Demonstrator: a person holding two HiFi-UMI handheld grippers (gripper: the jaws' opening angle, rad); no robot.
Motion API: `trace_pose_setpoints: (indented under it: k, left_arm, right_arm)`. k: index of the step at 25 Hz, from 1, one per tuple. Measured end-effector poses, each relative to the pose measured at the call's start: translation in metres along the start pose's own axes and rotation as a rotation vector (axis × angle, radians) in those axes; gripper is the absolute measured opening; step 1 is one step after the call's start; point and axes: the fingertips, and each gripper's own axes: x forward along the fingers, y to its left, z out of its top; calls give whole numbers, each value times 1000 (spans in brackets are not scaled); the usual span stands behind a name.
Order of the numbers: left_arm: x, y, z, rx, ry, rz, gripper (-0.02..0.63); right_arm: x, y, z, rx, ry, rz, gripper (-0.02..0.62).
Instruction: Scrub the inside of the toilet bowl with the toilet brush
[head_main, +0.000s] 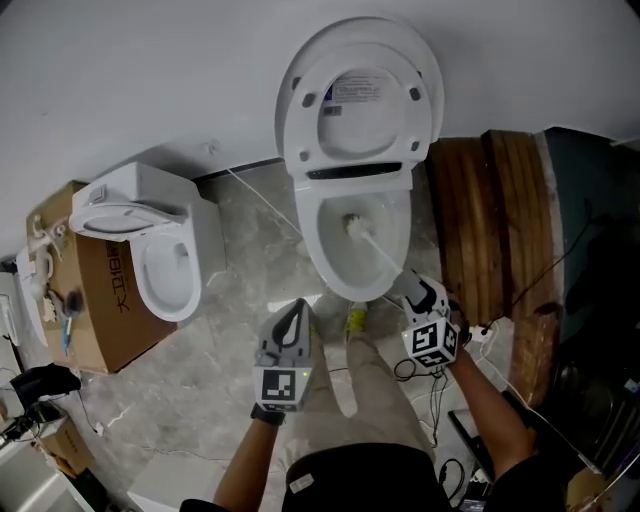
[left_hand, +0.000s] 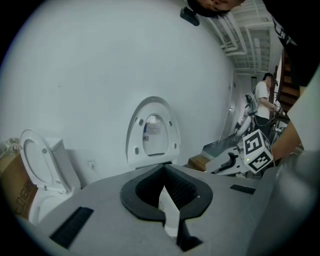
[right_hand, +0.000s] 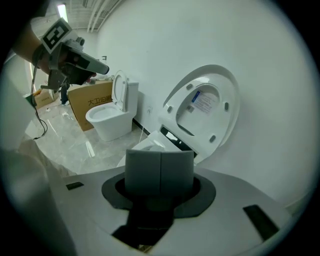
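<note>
While pinching the brush handle between fingers pressed together, holds the right gripper just over the bowl front, bristles down inside near the back wall. Carries the left gripper, fingers together on nothing, short of the rim. Reads as scrubbing under way, not finished: front and side walls probably left to do.

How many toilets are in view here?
2. One toilet stands straight ahead, lid raised, the toilet brush in its bowl; the other toilet stands to its left beside a cardboard box. None appears hidden.
</note>
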Motion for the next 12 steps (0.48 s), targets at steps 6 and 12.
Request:
trace_pose_setpoints:
  k: [6, 12]
  left_arm:
    - [56, 24, -70, -75, 62, -104, 17]
    - [93, 41, -131, -26, 112, -161, 17]
  right_arm:
    - [101, 18, 0, 68, 31, 77, 158]
    - [191, 34, 2, 116, 35, 70, 158]
